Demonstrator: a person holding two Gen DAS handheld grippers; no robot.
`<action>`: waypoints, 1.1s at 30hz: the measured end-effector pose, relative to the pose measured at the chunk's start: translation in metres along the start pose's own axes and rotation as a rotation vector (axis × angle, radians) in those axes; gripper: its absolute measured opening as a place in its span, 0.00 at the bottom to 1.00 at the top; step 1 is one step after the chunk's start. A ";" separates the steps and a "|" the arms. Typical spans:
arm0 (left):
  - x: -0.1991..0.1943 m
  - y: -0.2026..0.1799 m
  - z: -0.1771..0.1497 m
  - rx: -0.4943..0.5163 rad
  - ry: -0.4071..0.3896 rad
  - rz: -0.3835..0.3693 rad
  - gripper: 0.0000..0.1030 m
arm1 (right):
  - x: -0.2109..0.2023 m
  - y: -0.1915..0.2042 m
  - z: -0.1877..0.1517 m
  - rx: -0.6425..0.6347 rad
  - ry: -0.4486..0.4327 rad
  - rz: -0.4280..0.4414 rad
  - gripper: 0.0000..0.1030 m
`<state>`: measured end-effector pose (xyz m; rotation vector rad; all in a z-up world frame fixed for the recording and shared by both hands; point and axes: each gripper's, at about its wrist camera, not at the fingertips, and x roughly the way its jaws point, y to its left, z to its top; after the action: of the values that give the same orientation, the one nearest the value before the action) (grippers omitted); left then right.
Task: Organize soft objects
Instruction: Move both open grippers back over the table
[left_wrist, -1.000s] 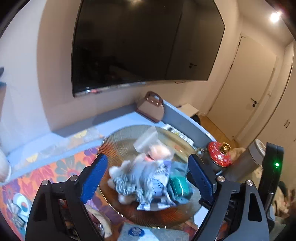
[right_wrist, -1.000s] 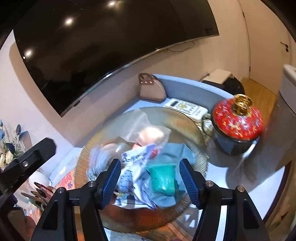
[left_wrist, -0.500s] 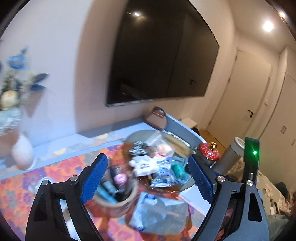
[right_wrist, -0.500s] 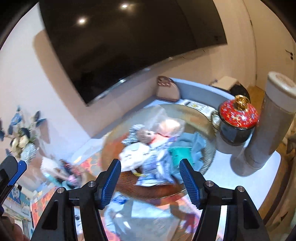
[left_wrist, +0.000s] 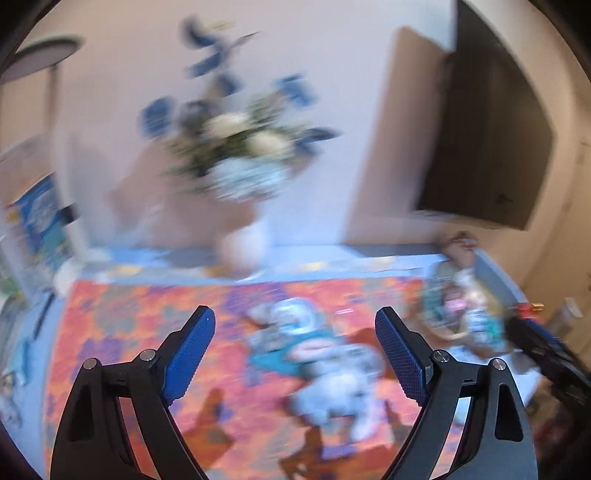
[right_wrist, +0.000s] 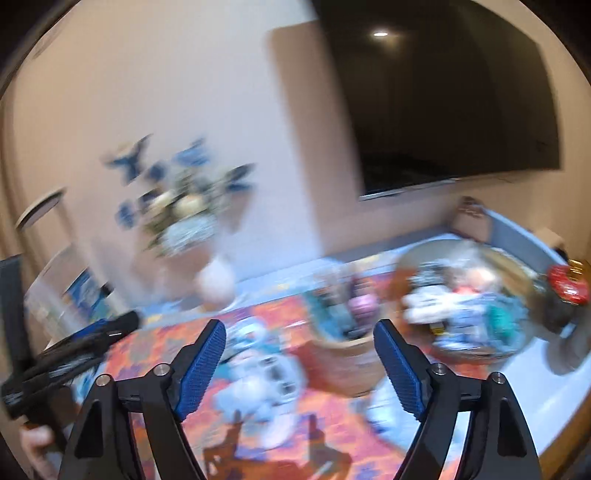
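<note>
Hovering over orange floral cloth, left gripper released, nothing between blue pads; right gripper jaws just been opening, now spread wide, empty; loose pile of soft objects lies on cloth ahead of and below both tongs, blurred; round tray heaped with more soft items sits right of right gripper; small basket between pile and tray; flower vase beyond, by wall.
</note>
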<state>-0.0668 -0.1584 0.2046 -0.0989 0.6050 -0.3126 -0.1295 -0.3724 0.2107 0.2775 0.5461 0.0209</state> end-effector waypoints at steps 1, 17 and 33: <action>0.002 0.013 -0.005 -0.010 0.005 0.042 0.85 | 0.006 0.015 -0.006 -0.028 0.012 0.027 0.84; 0.074 0.148 -0.105 -0.127 0.122 0.364 0.85 | 0.119 0.133 -0.134 -0.379 0.280 0.221 0.85; 0.095 0.140 -0.115 -0.052 0.167 0.390 0.85 | 0.145 0.144 -0.157 -0.427 0.377 0.189 0.85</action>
<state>-0.0227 -0.0560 0.0339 -0.0035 0.7823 0.0743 -0.0785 -0.1801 0.0467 -0.0972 0.8704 0.3750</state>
